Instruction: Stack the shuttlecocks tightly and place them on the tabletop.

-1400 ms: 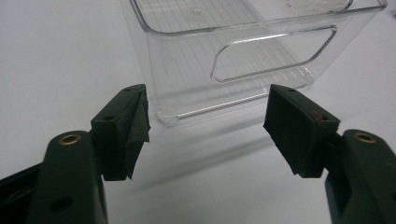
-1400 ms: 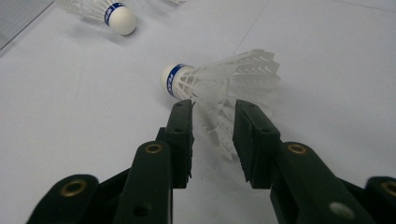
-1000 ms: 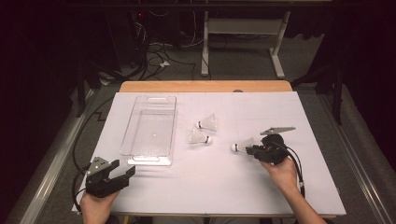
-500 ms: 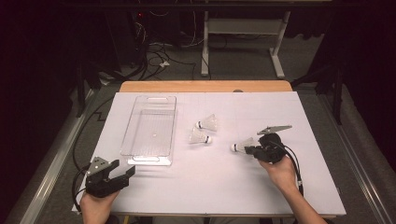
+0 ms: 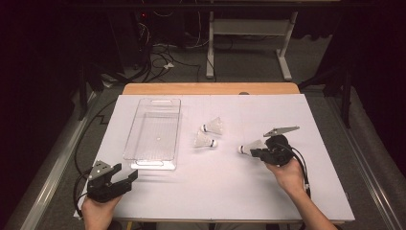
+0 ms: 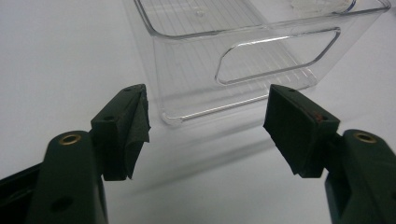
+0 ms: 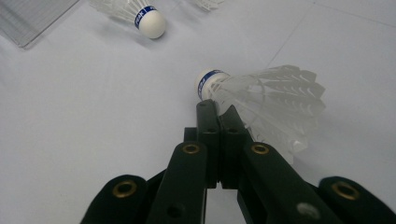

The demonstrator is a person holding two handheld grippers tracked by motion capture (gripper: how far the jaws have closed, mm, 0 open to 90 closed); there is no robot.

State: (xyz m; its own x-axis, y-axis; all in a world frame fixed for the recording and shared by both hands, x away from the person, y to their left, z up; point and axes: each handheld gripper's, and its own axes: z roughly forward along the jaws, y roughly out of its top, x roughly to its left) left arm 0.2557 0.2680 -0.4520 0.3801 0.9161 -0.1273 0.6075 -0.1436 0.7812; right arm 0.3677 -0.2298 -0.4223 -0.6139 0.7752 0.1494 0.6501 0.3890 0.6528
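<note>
The right tongs (image 5: 254,152) grip the feather skirt of a shuttlecock (image 5: 250,147) lying on the worktop (image 5: 225,182). The left tongs (image 5: 125,175) stand open, facing the clear plastic bin (image 5: 154,128)

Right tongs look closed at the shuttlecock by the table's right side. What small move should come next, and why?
Probably a short lift. The right tongs have just been closing and now stand shut on the feather skirt of the shuttlecock, which lies on the white table. The clear bin lies to the left, so raising the shuttlecock clear of the surface would come before carrying it there. The left tongs are open beside the bin.
</note>
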